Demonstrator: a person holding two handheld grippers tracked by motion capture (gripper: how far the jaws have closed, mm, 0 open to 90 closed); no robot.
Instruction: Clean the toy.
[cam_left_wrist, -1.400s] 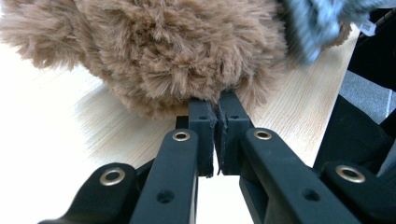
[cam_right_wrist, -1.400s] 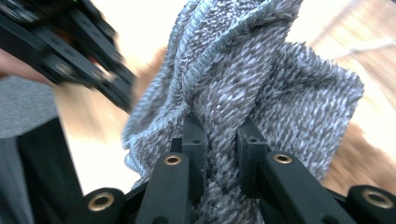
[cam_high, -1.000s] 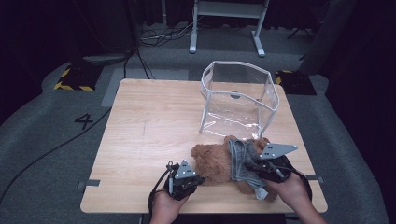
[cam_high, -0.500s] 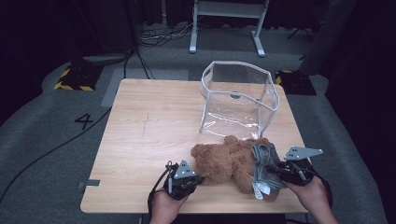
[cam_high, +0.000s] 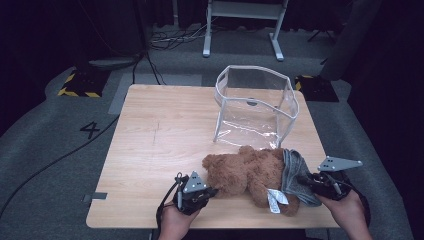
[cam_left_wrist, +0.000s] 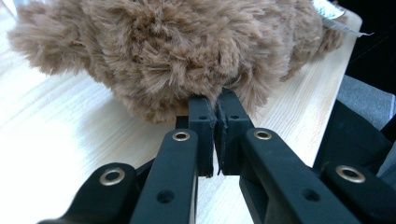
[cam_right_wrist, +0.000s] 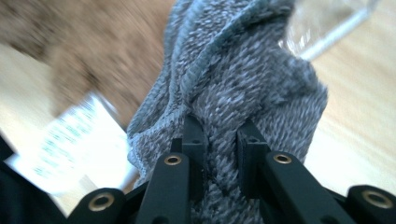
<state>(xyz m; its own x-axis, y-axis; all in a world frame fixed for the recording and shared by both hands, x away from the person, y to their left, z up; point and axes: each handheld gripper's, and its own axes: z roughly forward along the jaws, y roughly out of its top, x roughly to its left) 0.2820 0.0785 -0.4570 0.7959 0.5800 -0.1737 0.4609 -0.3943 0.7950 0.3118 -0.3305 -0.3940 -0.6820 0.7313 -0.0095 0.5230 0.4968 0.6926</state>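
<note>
Gripping grey knit (cam_right_wrist: 243, 88): right claw (cam_right_wrist: 219, 140), fabric between jaws, close up.

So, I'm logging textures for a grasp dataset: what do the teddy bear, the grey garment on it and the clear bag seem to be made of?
Teddy bear: brown plush, long shaggy pile, matte, likely synthetic. Grey garment: knitted fabric, visible heathered stitches and a ribbed edge; the fibre can't be told. Clear bag: transparent glossy plastic film, probably vinyl, showing glare and wrinkles, with white trim along its edges.

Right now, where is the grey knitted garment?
In the high view, the grey knitted garment sits at the table's near right edge, around the teddy bear's lower end, gripped by the right gripper.
</note>
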